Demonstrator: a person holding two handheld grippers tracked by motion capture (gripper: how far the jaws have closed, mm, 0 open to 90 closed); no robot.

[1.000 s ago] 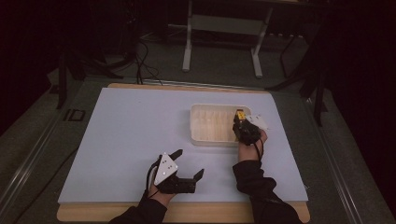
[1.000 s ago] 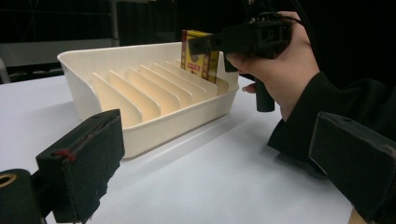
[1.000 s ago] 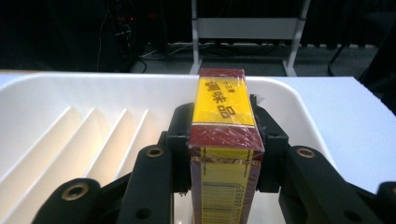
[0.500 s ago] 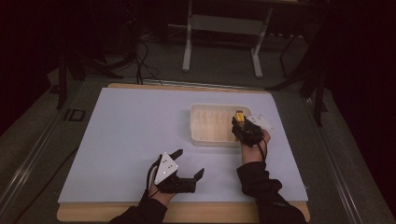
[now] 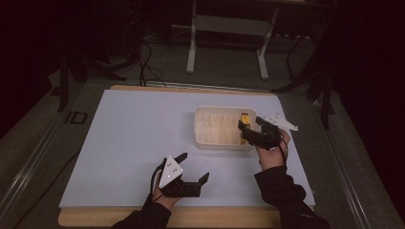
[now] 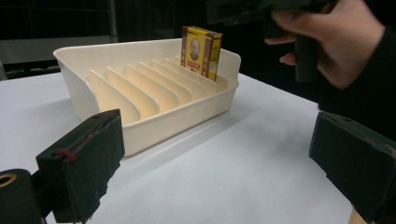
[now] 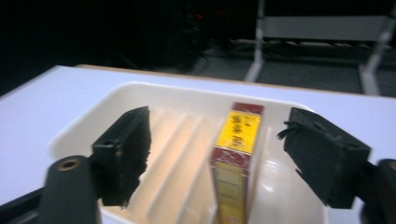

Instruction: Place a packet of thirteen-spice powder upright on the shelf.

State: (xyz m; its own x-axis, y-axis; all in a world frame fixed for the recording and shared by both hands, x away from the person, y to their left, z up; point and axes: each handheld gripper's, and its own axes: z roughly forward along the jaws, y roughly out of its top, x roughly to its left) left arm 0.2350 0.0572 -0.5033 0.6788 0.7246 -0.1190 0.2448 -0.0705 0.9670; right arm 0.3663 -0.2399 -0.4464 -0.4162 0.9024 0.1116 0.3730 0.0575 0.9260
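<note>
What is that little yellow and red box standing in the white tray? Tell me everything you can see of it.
The small box looks like a printed cardboard pack, yellow with dark red bands and an oval picture on its front. It stands upright on its narrow edge in the end slot of the cream plastic tray, between the last divider and the tray's wall. The right tool sits open around it, jaws apart on either side, not touching it. The print is too blurred to read.
</note>
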